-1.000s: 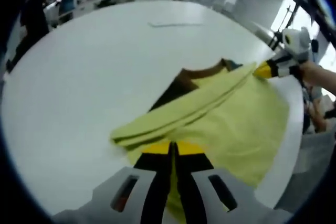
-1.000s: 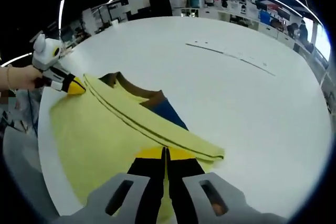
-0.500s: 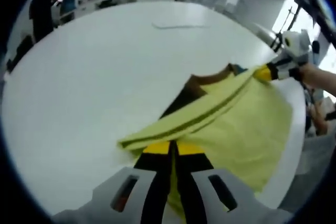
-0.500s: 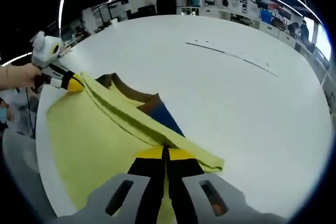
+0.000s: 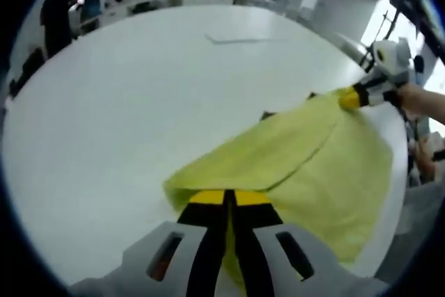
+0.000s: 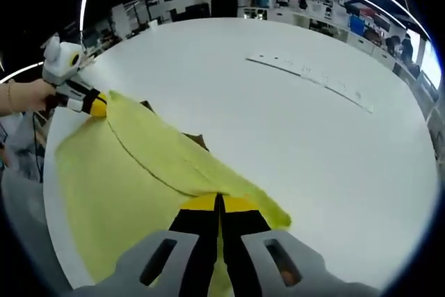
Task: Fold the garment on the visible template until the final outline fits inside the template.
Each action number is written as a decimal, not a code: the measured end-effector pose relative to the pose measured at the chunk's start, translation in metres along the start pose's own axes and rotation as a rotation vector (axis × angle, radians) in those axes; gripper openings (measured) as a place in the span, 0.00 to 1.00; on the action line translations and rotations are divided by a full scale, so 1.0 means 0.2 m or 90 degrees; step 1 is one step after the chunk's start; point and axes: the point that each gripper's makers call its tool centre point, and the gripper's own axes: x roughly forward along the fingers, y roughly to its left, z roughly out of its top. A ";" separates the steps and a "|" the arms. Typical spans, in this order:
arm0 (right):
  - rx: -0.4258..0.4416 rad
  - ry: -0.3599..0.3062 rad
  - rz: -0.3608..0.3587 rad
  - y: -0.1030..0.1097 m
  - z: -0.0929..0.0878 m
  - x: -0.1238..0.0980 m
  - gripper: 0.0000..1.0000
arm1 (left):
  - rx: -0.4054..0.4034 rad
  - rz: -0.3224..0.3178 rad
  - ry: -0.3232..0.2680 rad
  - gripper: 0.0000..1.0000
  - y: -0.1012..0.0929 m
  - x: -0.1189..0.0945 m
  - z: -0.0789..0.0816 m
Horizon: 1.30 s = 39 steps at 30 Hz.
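Observation:
A yellow garment [image 5: 299, 165] lies on the white table [image 5: 139, 95], one layer lifted and stretched between the two grippers. My left gripper [image 5: 230, 199] is shut on one end of the raised edge. The right gripper [image 5: 351, 97] comes into the left gripper view from the right, clamped on the other end. In the right gripper view the yellow garment [image 6: 139, 172] spreads to the left, my right gripper [image 6: 218, 205] is shut on its near edge, and the left gripper [image 6: 94, 104] grips the far end. A sliver of dark template [image 6: 197, 140] peeks out past the fold.
A long thin strip [image 6: 313, 74] lies farther out on the table. A person's hand [image 6: 21, 99] holds the far gripper. People and desks stand beyond the table's far edge [image 6: 229, 19].
The held yellow edge has been carried forward over the dark template and blue patch, which are now almost fully covered. Both grippers stay clamped on the fabric.

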 end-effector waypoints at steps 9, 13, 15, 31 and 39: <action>-0.001 -0.003 -0.010 -0.05 0.04 0.02 0.01 | -0.005 -0.001 -0.010 0.00 0.02 0.01 0.04; -0.006 0.001 -0.015 -0.08 0.05 0.02 0.01 | -0.006 -0.004 -0.009 0.00 0.03 0.02 0.05; -0.008 -0.001 -0.020 -0.09 0.06 0.02 0.01 | 0.000 -0.004 -0.011 0.00 0.03 0.02 0.07; 0.008 -0.027 -0.039 -0.15 -0.01 -0.10 0.01 | 0.001 -0.004 -0.021 0.00 0.04 0.03 0.11; 0.006 -0.004 -0.042 -0.14 -0.05 -0.06 0.01 | -0.001 -0.009 -0.021 0.00 0.04 0.02 0.11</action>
